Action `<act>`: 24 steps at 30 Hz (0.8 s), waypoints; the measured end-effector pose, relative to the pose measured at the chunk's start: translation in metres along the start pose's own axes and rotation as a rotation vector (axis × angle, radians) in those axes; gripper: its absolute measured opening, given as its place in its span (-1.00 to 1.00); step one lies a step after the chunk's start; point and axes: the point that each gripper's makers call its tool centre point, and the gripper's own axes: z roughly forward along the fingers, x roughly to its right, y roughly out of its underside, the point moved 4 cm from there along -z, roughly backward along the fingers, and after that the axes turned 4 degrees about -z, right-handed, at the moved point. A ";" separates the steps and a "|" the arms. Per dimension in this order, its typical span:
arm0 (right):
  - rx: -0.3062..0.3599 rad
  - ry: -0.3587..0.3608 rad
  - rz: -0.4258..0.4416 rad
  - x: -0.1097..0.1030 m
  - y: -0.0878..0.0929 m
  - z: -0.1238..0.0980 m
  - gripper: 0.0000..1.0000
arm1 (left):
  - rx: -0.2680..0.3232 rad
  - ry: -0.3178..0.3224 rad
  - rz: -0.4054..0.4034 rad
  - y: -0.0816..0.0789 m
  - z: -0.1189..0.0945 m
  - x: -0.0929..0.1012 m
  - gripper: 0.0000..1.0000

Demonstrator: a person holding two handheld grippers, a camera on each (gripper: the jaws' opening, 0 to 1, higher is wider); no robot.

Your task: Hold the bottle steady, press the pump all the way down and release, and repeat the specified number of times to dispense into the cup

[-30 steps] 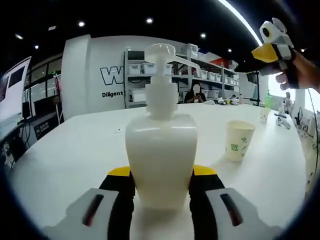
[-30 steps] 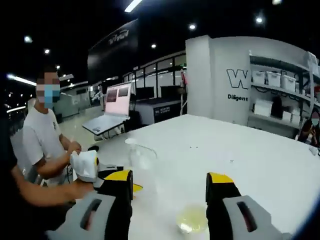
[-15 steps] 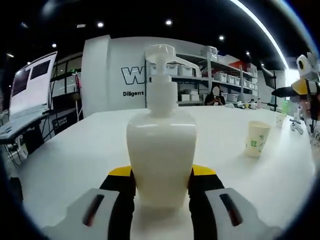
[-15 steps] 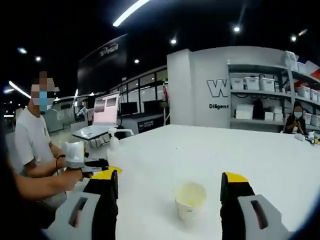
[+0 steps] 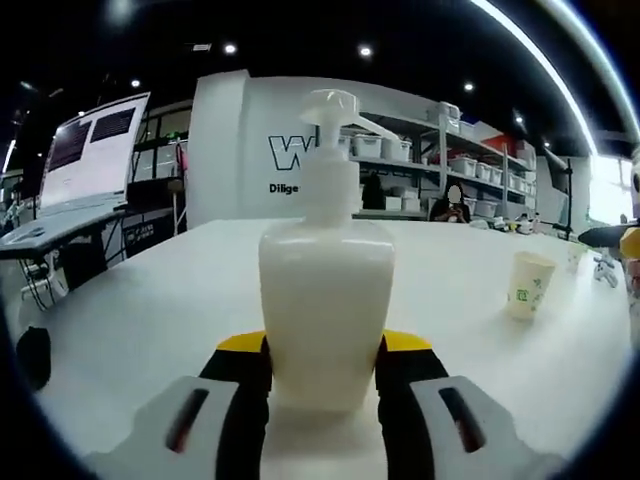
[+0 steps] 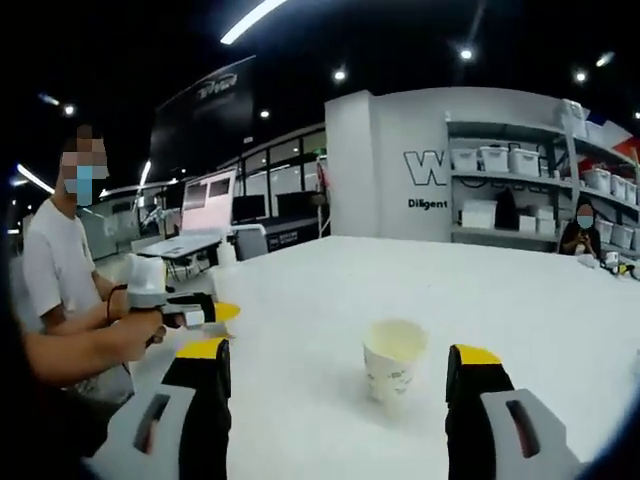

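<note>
While the left gripper (image 5: 323, 375) is clamped on the pump bottle (image 5: 325, 300) between its jaws, the right gripper (image 6: 338, 385) stands apart, with the paper cup (image 6: 394, 358) just ahead between them.

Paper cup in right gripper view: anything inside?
The white paper cup with green print stands upright on the white table. Its pale yellowish inner wall shows; the bottom is hidden by the rim, so contents are unknown.
</note>
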 end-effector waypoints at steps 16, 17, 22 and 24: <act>0.007 0.060 0.035 -0.004 0.009 -0.025 0.93 | 0.000 0.230 0.032 -0.022 -0.017 0.024 0.44; 0.009 0.060 0.033 -0.006 0.009 -0.028 0.95 | -0.013 0.264 0.021 -0.022 -0.022 0.026 0.51; 0.011 0.058 0.088 -0.013 0.019 -0.043 0.98 | -0.117 0.276 0.060 -0.021 -0.039 0.018 0.86; 0.009 0.059 0.118 -0.014 0.021 -0.048 0.98 | -0.103 0.298 0.040 -0.029 -0.047 0.018 0.92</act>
